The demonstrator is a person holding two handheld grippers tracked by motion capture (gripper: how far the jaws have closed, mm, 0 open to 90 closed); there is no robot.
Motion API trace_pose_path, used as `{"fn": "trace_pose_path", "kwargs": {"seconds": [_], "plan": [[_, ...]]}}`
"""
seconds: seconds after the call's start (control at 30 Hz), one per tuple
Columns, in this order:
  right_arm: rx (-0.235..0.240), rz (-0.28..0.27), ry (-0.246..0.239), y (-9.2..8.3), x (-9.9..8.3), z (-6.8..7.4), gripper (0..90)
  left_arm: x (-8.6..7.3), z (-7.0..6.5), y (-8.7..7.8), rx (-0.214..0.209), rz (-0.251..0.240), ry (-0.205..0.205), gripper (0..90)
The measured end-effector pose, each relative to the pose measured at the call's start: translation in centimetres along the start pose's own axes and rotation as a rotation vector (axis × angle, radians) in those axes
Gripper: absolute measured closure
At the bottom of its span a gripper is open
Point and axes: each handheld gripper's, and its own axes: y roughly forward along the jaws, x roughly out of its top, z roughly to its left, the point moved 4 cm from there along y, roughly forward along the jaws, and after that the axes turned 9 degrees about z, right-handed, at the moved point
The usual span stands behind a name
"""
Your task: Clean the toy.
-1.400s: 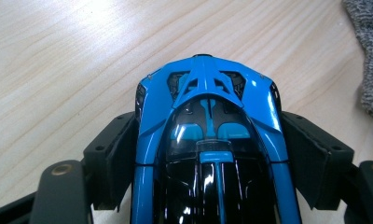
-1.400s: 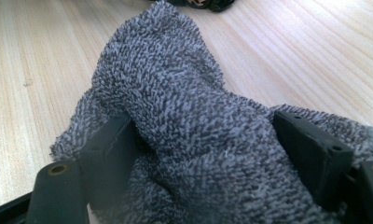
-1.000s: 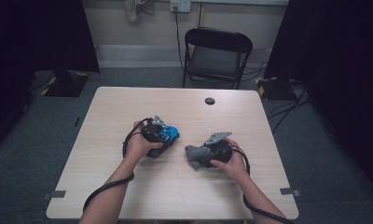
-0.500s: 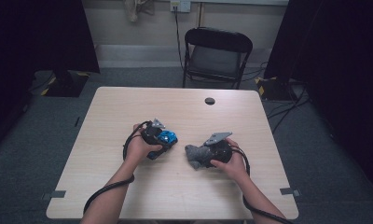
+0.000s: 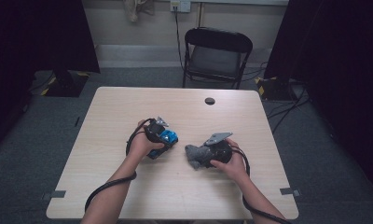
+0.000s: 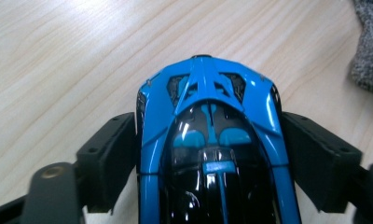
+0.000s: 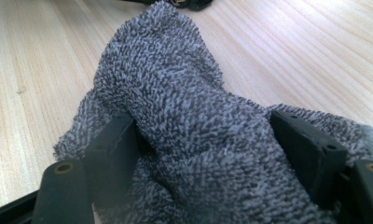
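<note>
High view showing both grippers working low at mid-frame on a pale wooden table (image 5: pixel 128 102), left hand (image 5: pixel 140 145) and right hand (image 5: pixel 231 161) coming in from the bottom edge. Left gripper (image 6: pixel 208 140) straddling a blue toy car (image 6: pixel 203 88) that is resting on the tabletop just left of centre, jaws having just been opening with the car between them; pads sitting right at the car's flanks in the left gripper view, so not telling whether any pressure is remaining. Right gripper (image 7: pixel 203 135) clenching a bunched grey terry cloth (image 7: pixel 156 70) just right of centre, loose folds spilling up and forward past the jaws. Judging the car as light, rigid and glossy, likely sliding or rolling under a careless touch, so taking it across the widest part of the body, behind the tapering end, rather than over the smooth roof. Judging the cloth as soft, light and grippy, giving way under any pinch, so holding a thick fold rather than a corner. Leaving plenty of bare tabletop toward the top of the frame and at both sides, a dark cable port (image 5: pixel 210 101) lying near the far edge, a black folding chair (image 5: pixel 217 56) standing beyond it; near edge crowded by forearms and trailing cables.
</note>
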Motion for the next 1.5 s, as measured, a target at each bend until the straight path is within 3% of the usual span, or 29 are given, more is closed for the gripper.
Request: {"fn": "trace_pose_path", "kwargs": {"seconds": [0.2,0.37,0.43,0.77,0.97,1.2,1.3,1.5], "plan": [[0.000,0.005,0.000,0.0,0.0,0.0,25.6,0.7,0.0,0.8,0.008,0.023,0.001,18.6],[-0.001,0.005,-0.001,0.0,0.0,0.0,25.7,0.7,-0.3,1.3,-0.001,-0.024,-0.021,15.9],[0.001,0.001,0.000,0.0,0.0,0.0,25.7,0.7,-0.3,1.2,0.000,-0.049,-0.020,24.0],[-0.001,0.007,0.001,0.0,0.1,0.0,25.7,0.9,-0.3,0.7,-0.004,0.037,-0.041,24.4],[-0.002,0.006,0.003,0.0,0.1,0.0,25.7,0.9,-0.2,0.6,-0.019,0.045,-0.019,24.2],[0.000,0.015,0.004,0.0,0.1,0.0,25.7,1.0,-0.3,0.7,-0.005,0.059,-0.014,24.0],[-0.001,0.015,0.004,0.0,0.1,0.0,25.7,1.0,-0.3,0.7,-0.013,0.058,-0.030,23.9],[-0.001,0.016,0.003,0.0,0.2,0.0,25.7,1.1,-0.6,0.7,0.015,0.075,-0.052,23.8]]}}
